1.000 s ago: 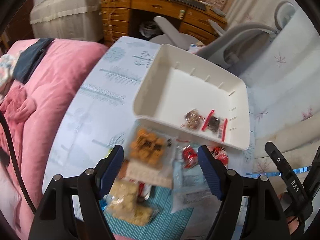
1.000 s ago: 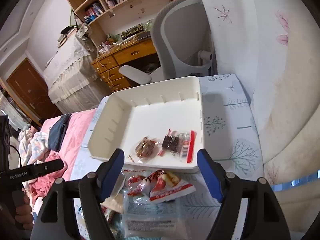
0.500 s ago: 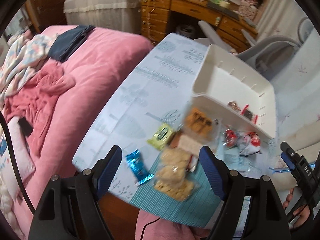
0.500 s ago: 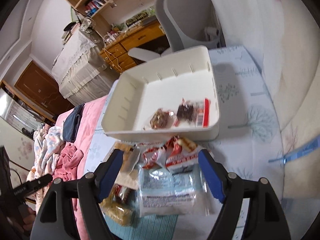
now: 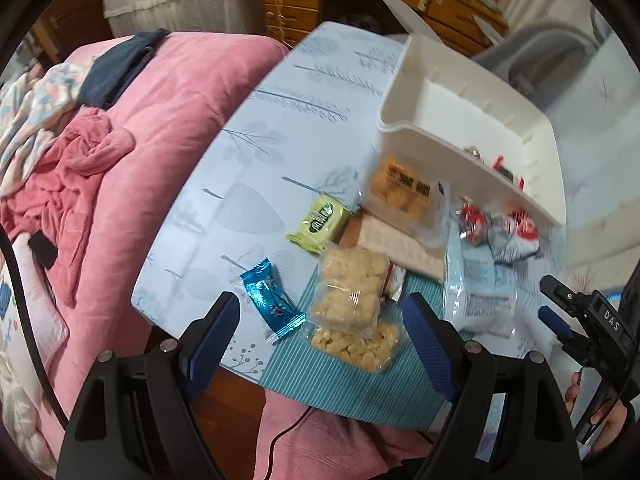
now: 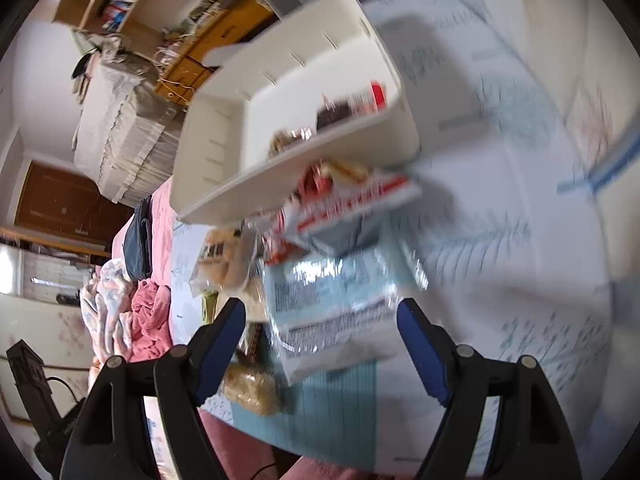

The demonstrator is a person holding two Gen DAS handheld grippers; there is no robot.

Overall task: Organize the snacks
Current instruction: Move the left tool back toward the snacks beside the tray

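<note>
Snacks lay heaped before the white bin [image 5: 472, 168].
The left gripper [image 5: 320, 320], jaws just widening, and the right gripper [image 6: 320, 332] both hung released, gripping nothing; the pale packet [image 6: 332, 304] looked blurred.

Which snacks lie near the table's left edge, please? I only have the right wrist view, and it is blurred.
Observer: A blue foil-wrapped snack lies alone on the table, on the side toward the pink bed.
Operator: Is anything else loose near it?
Observer: A green packet lies beyond it, toward the white tray.
Operator: And where is the left gripper?
Observer: The left gripper hangs above the blue snack and a clear bag of pale puffs. Its jaws have just been opening, and nothing is between them.
</note>
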